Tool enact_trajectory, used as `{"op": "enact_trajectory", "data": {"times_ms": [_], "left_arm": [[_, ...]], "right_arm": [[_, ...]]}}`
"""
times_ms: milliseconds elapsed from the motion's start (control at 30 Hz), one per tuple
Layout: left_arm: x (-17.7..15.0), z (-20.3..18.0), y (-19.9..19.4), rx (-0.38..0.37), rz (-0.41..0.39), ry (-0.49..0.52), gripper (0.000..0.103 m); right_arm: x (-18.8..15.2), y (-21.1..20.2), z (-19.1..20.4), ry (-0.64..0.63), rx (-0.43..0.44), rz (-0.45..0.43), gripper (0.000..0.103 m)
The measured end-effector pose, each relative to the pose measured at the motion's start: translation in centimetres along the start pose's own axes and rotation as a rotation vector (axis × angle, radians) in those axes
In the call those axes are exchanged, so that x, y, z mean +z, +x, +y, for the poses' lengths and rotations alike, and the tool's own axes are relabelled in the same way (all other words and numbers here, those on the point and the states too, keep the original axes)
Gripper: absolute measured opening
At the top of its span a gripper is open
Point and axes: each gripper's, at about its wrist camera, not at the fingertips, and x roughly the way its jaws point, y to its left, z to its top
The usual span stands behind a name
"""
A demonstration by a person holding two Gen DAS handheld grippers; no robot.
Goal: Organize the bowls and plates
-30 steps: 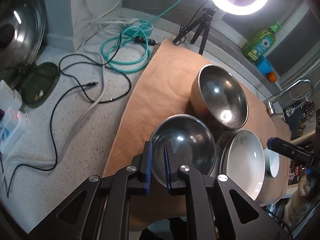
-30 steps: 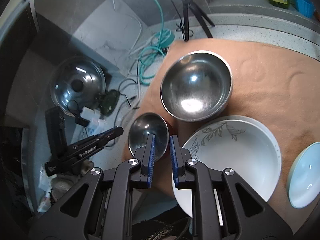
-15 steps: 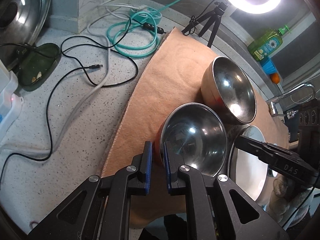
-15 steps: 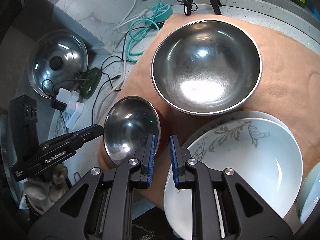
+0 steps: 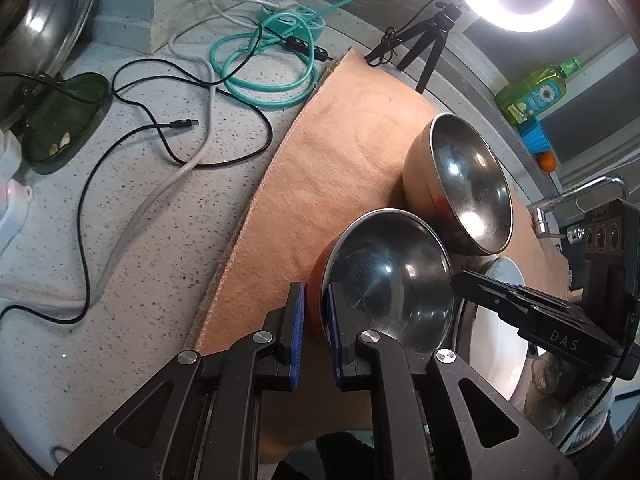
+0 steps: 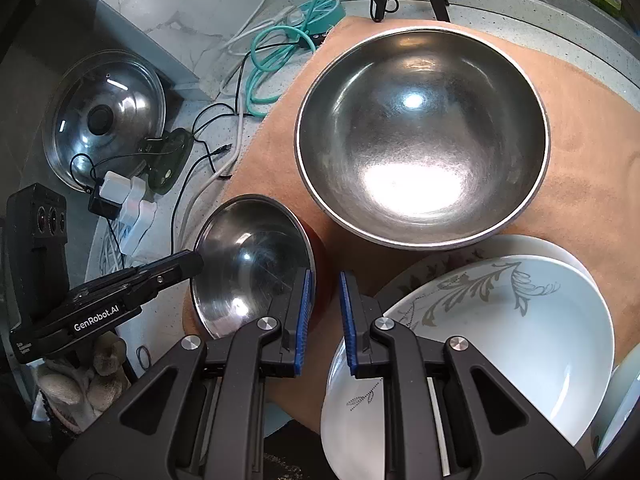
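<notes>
A small steel bowl [image 5: 392, 280] with a red outside sits tilted at the front left of the tan mat [image 5: 340, 152]. My left gripper [image 5: 314, 316] is shut on its left rim, one pad inside and one on the red wall. My right gripper [image 6: 325, 304] has its jaws almost closed with a narrow gap. Its tips are at the small steel bowl's [image 6: 248, 264] right rim, and contact is unclear. Behind stands a large steel bowl [image 6: 420, 136]. To the right is a white plate [image 6: 500, 320] with a leaf pattern.
Loose black, white and teal cables [image 5: 192, 92] lie on the speckled counter left of the mat. A glass pot lid [image 6: 104, 120] and white chargers [image 6: 120, 196] sit further left. A tripod [image 5: 428, 52], dish soap [image 5: 532, 92] and a faucet [image 5: 576, 196] line the back. A pale blue bowl [image 6: 624, 400] is at the far right.
My right gripper came down and closer, so both steel bowls look larger, and its tips reached the small bowl's right rim. The left gripper hardly moved, and the small bowl now shows more red wall.
</notes>
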Motion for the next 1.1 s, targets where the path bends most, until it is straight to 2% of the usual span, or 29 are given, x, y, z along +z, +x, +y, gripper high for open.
{"op": "enact_trajectory", "data": {"times_ms": [333, 567, 1100], "left_arm": [[-1.0, -0.5, 0.4, 0.012, -0.016, 0.026, 0.009], [-1.5, -1.6, 0.1, 0.054, -0.053, 0.082, 0.006], [-1.4, -1.1, 0.1, 0.029, -0.041, 0.056, 0.006]], "right_arm": [[-0.4, 0.9, 0.3, -0.033, 0.019, 0.032, 0.015], [-0.8, 1.2, 0.4, -0.046, 0.030, 0.028, 0.010], [-1.0, 1.0, 0.7, -0.071, 0.025, 0.014, 0.008]]}}
